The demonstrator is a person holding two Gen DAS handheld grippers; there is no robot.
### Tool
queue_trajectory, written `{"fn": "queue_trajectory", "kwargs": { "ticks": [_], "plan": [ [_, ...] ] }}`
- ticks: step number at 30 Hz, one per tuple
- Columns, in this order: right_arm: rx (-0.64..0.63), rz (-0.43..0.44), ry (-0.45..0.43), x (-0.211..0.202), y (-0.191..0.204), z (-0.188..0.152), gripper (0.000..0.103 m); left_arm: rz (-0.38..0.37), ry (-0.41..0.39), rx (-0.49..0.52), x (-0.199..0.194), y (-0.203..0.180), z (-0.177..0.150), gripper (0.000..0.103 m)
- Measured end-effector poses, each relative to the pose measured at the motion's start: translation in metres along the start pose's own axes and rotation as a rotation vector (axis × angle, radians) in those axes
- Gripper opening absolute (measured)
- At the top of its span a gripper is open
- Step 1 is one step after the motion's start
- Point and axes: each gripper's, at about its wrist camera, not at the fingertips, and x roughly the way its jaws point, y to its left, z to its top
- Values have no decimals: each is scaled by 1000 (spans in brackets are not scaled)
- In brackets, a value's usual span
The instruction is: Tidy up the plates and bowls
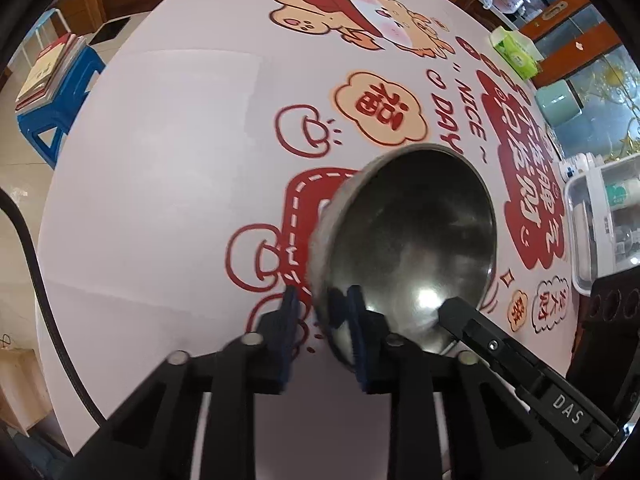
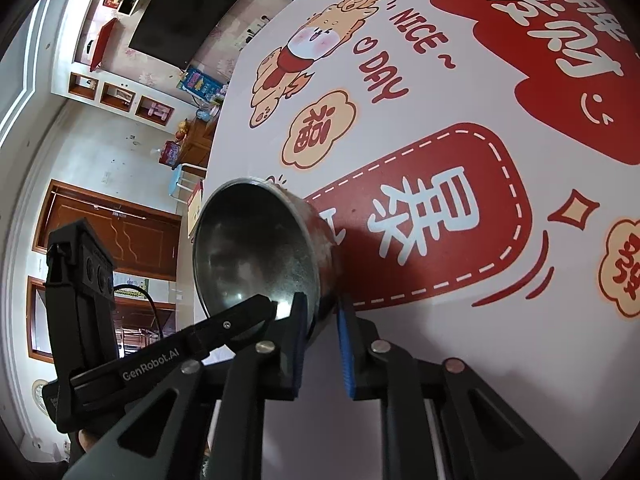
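Spread beneath everything, a white table cover (image 1: 160,160) printed with red cartoons and "NICE DAY". Raised above it and tipped on edge, one steel bowl (image 1: 412,236), pinched at the rim from both sides. Clamped over its wall, the left gripper (image 1: 322,304); likewise the right gripper (image 2: 322,306), one blue pad (image 2: 345,344) outside, the other inside.

Both wrist cameras look forward and down, close over the white bench with red cartoon print (image 1: 160,160) (image 2: 460,340). Shared: the print and the tilted steel bowl (image 1: 408,248) (image 2: 256,248).
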Motion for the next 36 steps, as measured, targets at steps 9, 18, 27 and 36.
{"fn": "queue_trajectory", "kwargs": {
  "ticks": [9, 18, 27, 36],
  "plan": [
    [-1, -6, 11, -6, 3, -8, 14, 12, 28, -5, -4, 0, -18, 17],
    [-25, -9, 14, -27, 16, -27, 13, 10, 22, 29, -29, -2, -42, 17],
    [-63, -36, -9, -58, 35, -54, 12, -6, 0, 72, -66, -6, -72, 18],
    [-94, -51, -49, -94, 52, -91, 12, -39, -27, 125, -105, -6, -116, 18]
  ]
}}
